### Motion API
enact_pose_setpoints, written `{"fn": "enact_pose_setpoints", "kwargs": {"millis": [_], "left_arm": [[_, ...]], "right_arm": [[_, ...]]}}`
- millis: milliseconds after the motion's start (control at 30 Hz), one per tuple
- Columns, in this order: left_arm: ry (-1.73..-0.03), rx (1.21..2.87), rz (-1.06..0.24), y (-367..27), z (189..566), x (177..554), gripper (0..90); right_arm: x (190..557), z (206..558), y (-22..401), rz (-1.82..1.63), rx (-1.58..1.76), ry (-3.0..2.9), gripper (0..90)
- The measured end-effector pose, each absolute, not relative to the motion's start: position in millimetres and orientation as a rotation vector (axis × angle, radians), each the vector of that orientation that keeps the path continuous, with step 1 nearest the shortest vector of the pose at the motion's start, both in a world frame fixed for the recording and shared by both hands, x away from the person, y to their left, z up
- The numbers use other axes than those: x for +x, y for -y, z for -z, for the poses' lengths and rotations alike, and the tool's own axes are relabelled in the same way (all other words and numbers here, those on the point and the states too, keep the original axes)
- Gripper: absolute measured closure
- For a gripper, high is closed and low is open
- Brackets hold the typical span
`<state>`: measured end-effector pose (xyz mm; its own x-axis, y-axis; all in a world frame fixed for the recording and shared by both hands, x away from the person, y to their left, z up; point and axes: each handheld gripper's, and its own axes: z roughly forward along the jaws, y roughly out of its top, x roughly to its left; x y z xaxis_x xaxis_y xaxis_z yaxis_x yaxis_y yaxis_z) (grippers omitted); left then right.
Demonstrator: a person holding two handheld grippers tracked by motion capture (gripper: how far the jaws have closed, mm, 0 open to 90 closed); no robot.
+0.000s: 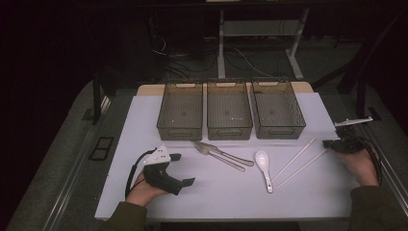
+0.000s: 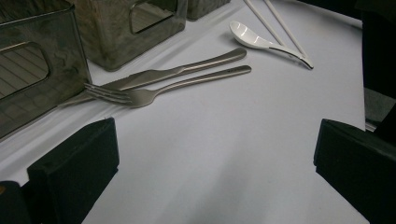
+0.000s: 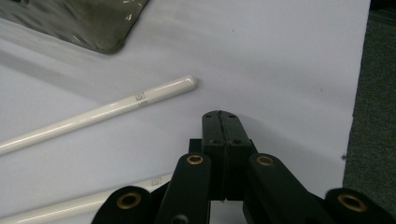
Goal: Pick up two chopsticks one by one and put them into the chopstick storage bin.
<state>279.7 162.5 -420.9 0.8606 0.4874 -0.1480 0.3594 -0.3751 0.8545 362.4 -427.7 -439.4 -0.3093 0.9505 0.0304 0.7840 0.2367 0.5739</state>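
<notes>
A steel knife (image 1: 232,157) (image 2: 177,71) and fork (image 1: 225,163) (image 2: 187,84) lie side by side at the middle of the white mat (image 1: 216,195). To their right lie a white spoon (image 1: 263,162) (image 2: 261,39) and two white chopsticks (image 1: 294,159) (image 3: 116,105). My left gripper (image 1: 183,169) (image 2: 212,172) rests on the mat left of the cutlery, open, with nothing between its jaws. My right gripper (image 1: 328,143) (image 3: 220,115) sits at the mat's right edge, shut and empty. Its tip lies just beyond the thick ends of the chopsticks and touches neither.
Three dark mesh bins (image 1: 179,131) (image 1: 229,131) (image 1: 279,131) stand in a row along the back of the mat, with nothing visible inside them. A corner of the right one (image 3: 93,23) is close ahead of the right gripper. Dark table surface (image 1: 380,144) borders the mat.
</notes>
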Motion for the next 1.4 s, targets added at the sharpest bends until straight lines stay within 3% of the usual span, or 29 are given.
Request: {"fn": "enact_pose_setpoints", "kwargs": {"millis": [433,867,1400], "left_arm": [[-0.621,1.999,-0.156,-162.7,420.6,279.3,0.0],[-0.616,2.002,-0.155,-163.4,420.1,279.5,0.0],[-0.611,2.002,-0.15,-162.8,420.2,279.4,0.0]], "right_arm": [[353.7,426.6,422.9,-0.766,1.541,-2.206,86.7],[332.2,422.1,412.1,-0.794,1.333,-2.412,65.4],[316.5,427.1,369.0,-0.832,0.908,-2.717,55.9]]}}
